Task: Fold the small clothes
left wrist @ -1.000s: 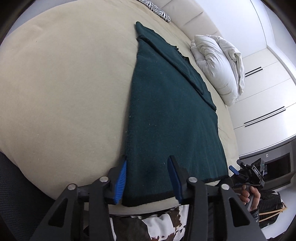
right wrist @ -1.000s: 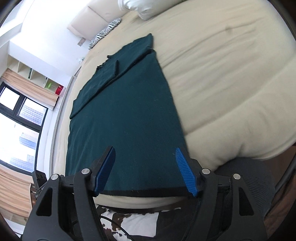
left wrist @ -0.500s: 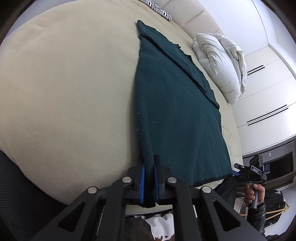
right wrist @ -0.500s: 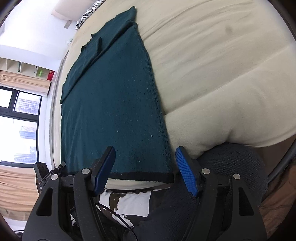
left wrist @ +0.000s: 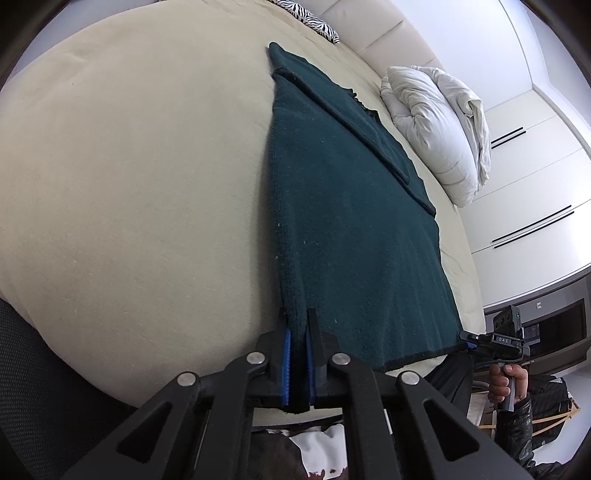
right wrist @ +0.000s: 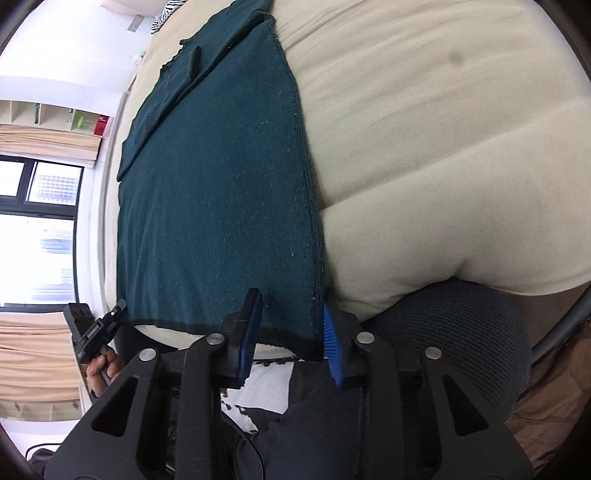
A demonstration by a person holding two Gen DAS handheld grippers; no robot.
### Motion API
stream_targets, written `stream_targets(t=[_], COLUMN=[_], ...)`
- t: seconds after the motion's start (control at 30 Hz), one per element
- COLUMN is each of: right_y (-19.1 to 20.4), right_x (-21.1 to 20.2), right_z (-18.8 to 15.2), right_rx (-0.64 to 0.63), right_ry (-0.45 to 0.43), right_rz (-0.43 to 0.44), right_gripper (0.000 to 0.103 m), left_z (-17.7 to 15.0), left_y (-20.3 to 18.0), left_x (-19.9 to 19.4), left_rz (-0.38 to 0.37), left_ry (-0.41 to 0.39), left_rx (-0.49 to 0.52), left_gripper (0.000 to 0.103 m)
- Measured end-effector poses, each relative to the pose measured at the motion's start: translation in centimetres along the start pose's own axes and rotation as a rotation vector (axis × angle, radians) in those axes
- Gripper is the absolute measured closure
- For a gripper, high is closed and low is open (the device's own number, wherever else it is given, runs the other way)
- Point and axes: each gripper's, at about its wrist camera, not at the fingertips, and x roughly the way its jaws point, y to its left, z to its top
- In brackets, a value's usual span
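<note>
- A dark teal knitted garment [left wrist: 351, 229] lies spread flat on a cream bedspread [left wrist: 140, 192], its black-trimmed hem at the near edge of the bed and its far end, folded over itself in a narrower strip, reaching toward the headboard.
- The left gripper [left wrist: 298, 363] is clamped on the garment's near left corner: its blue-padded fingers [left wrist: 285, 360] stand almost together, with a thin fold of the teal fabric pinched between them.
- The right gripper [right wrist: 291, 341] sits at the garment's near right corner [right wrist: 306, 332] with its jaws partly apart, one blue pad over the cloth and the other just past the side edge; the hem corner lies between them, and no pad visibly presses on it.
- In the left wrist view the person's right hand [left wrist: 504, 384] shows at the far right, wrapped round the handle of the other gripper at the hem's opposite end.
- In the right wrist view the left hand [right wrist: 101, 373] grips its handle near the hem's left end.
- A bunched white duvet [left wrist: 439, 133] rests on the bed beside the garment's right edge, near the headboard.
- A zebra-print pillow [left wrist: 310, 22] lies at the head of the bed.
- White wardrobe doors [left wrist: 532, 173] stand beyond the duvet.
- A window [right wrist: 37, 229] with tan curtains fills the left of the right wrist view.
</note>
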Motion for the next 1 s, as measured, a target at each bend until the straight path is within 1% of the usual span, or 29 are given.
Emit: stream_targets(t=[0.13,0.23,0.27,0.4,0.57,0.8,0.9,0.97,1.0], right_y=[-0.1,-0.6,-0.7,-0.7,0.1,1.9,2.7,3.1,3.3], right_x=[0.0,-0.1,-0.2,-1.2,-2.9,-5.4,-7.0,-7.6,-7.6], right_z=[-0.2,-0.5,-0.7,-1.3,-2.2,-2.5,-2.2,-1.8,-1.4], right_rx=[0.008,0.02,0.021,0.02,-0.003,-0.017,-0.028,-0.036,-0.044], right_ry=[-0.011,-0.022,-0.03,-0.093,-0.167,-0.268,-0.332,-0.349,-0.345], right_rz=[0.02,0.035,0.037,0.065,0.092,0.136,0.188,0.206,0.192], right_gripper=[0.084,0.094,0.096,0.097,0.098,0.098,0.098,0.098,0.098], left_z=[0.0,0.0,0.0,0.0,-0.1,0.2,0.4,0.6,0.6], left_y=[0.0,-0.2,-0.3,-0.6,-1.4,-2.2,-2.8,-2.6,-2.5], left_x=[-0.1,-0.2,-0.3,-0.8,-1.4,-3.1,-3.7,-3.6,-3.5], left_rz=[0.003,0.007,0.011,0.015,0.0,-0.087,-0.118,-0.139,-0.142], left_ry=[-0.001,-0.004,-0.008,-0.027,-0.04,-0.079,-0.102,-0.106,-0.104], left_rx=[0.0,0.005,0.008,0.029,0.051,0.035,0.032,0.013,0.006], left_gripper=[0.096,0.097,0.097,0.097,0.098,0.098,0.098,0.098,0.098])
